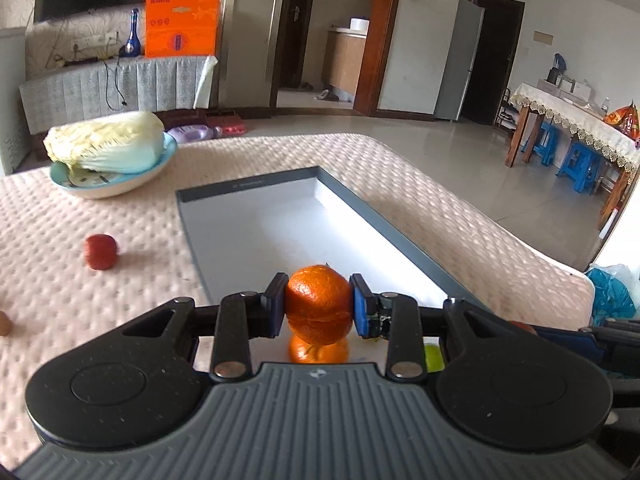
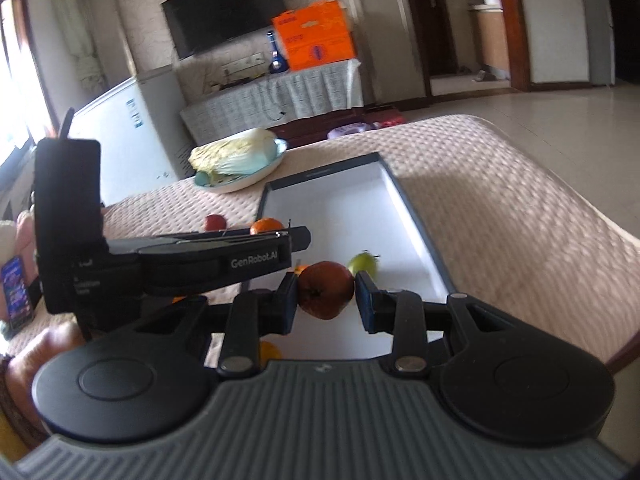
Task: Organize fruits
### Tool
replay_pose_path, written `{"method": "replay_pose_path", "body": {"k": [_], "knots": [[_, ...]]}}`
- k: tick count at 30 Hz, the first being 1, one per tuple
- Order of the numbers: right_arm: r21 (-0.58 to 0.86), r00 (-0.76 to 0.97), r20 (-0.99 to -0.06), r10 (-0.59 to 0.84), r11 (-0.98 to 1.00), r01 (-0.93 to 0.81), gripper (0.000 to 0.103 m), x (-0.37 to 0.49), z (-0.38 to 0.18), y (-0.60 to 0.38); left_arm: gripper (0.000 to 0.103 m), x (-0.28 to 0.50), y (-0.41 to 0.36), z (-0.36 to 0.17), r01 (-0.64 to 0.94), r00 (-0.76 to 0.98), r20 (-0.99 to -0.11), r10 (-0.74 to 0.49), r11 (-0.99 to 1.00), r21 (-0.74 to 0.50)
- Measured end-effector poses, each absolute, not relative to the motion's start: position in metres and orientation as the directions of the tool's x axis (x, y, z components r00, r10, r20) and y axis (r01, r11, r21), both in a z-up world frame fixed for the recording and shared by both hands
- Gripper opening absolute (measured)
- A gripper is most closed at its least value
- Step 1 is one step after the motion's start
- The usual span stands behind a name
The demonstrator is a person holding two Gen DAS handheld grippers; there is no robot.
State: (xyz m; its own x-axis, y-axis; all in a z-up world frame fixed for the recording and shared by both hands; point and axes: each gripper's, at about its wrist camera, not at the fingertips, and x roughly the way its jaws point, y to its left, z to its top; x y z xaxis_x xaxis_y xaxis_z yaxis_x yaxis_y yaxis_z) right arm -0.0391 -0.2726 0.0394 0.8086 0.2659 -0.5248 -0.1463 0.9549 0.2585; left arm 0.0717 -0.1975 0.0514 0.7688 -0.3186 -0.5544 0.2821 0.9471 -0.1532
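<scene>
Left gripper (image 1: 319, 306) clamps orange (image 1: 319, 300), quilted table (image 1: 460, 200) — tiled floor (image 1: 460, 152)

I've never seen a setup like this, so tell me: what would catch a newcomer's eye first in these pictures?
Probably the orange clamped in the left gripper just above the near end of a shallow grey tray on the quilted pink table cover. Beside it, the right gripper pinches a dark red fruit over the same tray, with a green fruit just behind. At the far left, a big napa cabbage lies in a pale blue bowl.
</scene>
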Motion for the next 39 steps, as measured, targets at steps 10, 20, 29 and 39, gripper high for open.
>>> {"method": "replay_pose_path", "body": {"k": [10, 20, 29, 39], "knots": [[0.339, 0.820, -0.519, 0.239, 0.939, -0.059, 0.034, -0.036, 0.035, -0.297, 0.038, 0.101, -0.229, 0.034, 0.295, 0.734, -0.587, -0.340, 0.939, -0.175], [0.359, 0.818, -0.521, 0.246, 0.932, -0.052, 0.034, -0.035, 0.032, -0.300, 0.051, 0.103, -0.227, 0.035, 0.292, 0.748, -0.571, -0.339, 0.940, -0.175], [0.402, 0.827, -0.496, 0.263, 0.914, -0.050, 0.034, -0.032, 0.032, -0.300, 0.060, 0.094, -0.209, 0.048, 0.274, 0.784, -0.512, -0.350, 0.936, -0.221], [0.443, 0.821, -0.496, 0.282, 0.895, -0.040, 0.034, -0.015, 0.025, -0.287, 0.060, 0.083, -0.176, 0.067, 0.247, 0.819, -0.461, -0.341, 0.935, -0.253]]}}
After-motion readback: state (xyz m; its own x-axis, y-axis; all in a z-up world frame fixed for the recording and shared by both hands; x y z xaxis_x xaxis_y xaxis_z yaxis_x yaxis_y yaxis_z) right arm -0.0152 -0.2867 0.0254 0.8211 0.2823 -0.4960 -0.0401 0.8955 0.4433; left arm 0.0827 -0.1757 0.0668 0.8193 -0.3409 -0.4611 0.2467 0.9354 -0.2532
